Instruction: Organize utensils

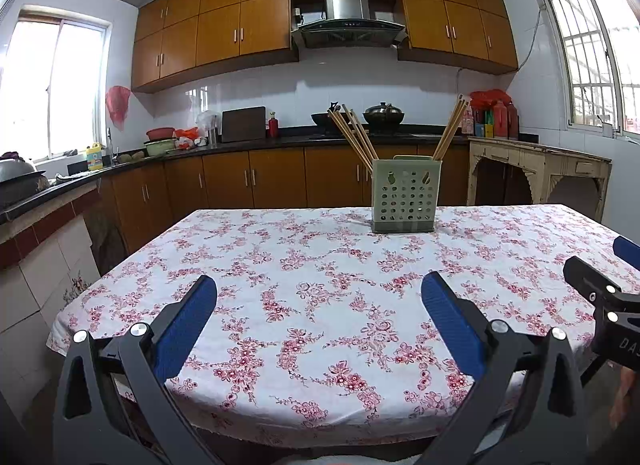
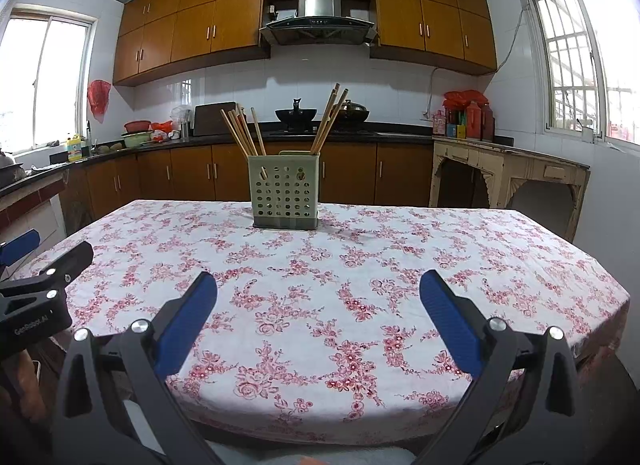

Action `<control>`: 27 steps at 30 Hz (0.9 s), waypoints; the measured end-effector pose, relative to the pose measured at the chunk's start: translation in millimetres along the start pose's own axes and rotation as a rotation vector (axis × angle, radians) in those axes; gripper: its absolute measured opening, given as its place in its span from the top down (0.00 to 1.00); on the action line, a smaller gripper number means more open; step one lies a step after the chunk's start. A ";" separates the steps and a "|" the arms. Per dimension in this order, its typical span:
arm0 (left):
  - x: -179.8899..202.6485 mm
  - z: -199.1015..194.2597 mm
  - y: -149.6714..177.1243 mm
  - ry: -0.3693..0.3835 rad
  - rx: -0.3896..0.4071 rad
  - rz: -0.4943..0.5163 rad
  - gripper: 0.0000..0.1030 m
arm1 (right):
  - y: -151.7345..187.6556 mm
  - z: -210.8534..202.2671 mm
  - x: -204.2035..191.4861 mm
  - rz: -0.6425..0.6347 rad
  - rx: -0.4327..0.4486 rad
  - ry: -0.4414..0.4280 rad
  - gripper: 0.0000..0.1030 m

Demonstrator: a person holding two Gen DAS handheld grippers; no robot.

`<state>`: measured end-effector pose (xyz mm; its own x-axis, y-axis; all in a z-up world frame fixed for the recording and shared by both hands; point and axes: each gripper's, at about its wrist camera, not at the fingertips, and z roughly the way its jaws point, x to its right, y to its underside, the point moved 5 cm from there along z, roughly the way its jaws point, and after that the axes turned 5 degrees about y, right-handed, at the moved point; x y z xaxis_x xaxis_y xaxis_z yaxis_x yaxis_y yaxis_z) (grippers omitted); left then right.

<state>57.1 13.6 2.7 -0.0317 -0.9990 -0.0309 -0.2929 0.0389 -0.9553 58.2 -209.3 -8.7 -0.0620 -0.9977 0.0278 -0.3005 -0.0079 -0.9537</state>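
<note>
Both the left gripper (image 1: 319, 291) and right gripper (image 2: 319, 290) hang wide open and empty near the table's near edge, so honestly reaching for the splayed chopsticks (image 2: 244, 133) could tip the light holder (image 2: 285, 192) at the far side.

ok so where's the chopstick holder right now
The green chopstick holder stands upright at the far edge of the floral tablecloth, ahead of both open grippers, with chopsticks sticking out.

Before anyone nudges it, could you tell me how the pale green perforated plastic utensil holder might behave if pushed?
The pale green perforated plastic utensil holder looks light, so it would probably slide on the floral tablecloth. Its tall wooden chopsticks lean outward above the rim, so a high push might tip it.
</note>
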 end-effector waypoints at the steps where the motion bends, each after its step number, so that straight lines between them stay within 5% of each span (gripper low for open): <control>1: 0.0 -0.2 0.5 0.001 -0.001 0.000 0.02 | 0.0 -0.1 0.4 0.000 0.000 -0.001 0.04; 27: 0.1 3.2 2.6 0.005 -0.014 -0.005 0.02 | 3.4 3.9 2.9 0.008 -0.017 -0.003 0.04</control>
<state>59.4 13.6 -0.8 -0.0348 -0.9991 -0.0251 -0.3063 0.0346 -0.9513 60.7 -212.5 -13.0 -0.0617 -0.9979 0.0195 -0.3158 0.0010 -0.9488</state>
